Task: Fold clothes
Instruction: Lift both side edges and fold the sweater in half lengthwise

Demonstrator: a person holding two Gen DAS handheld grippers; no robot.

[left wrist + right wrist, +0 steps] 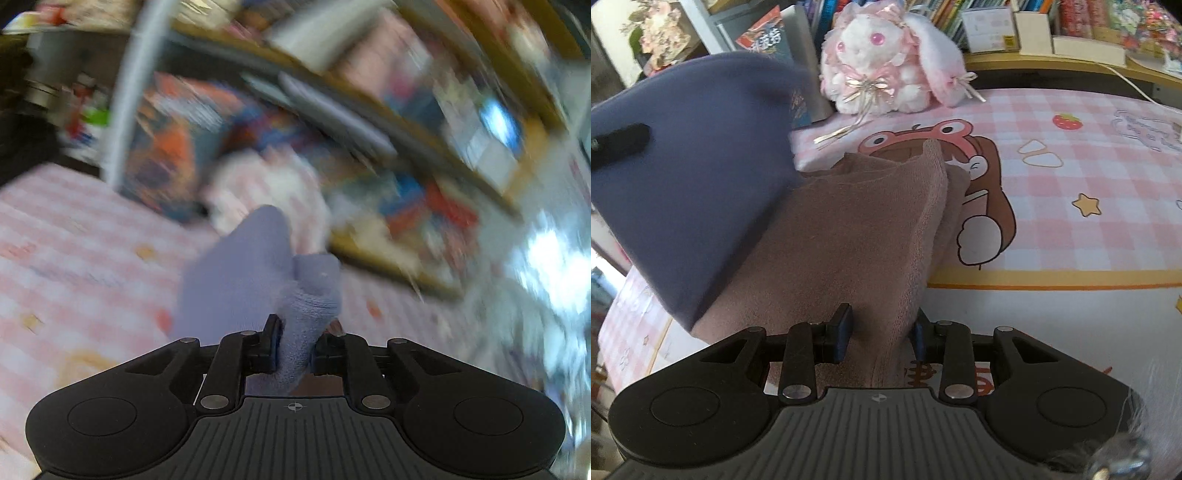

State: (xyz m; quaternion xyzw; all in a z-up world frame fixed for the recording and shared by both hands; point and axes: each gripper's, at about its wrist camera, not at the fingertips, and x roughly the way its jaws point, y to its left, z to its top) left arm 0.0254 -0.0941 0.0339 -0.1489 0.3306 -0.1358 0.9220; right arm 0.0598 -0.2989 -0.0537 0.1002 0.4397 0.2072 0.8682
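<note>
Left gripper jaws clamped on blue cloth, lifted over the bed. Right gripper jaws clamped on brown cloth. Mid-fold; next, probably lay both flat, edges matched.

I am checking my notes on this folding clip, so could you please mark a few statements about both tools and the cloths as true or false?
1. The left tool is shut on a blue-purple cloth. True.
2. The right tool is open with nothing in it. False: it is shut on a brown cloth.
3. A white and pink plush rabbit sits at the far side of the checked sheet. True.
4. The left wrist view is sharp. False: its background is heavily blurred.
5. The brown cloth lies flat on the sheet. False: it is lifted, held by one edge.
</note>
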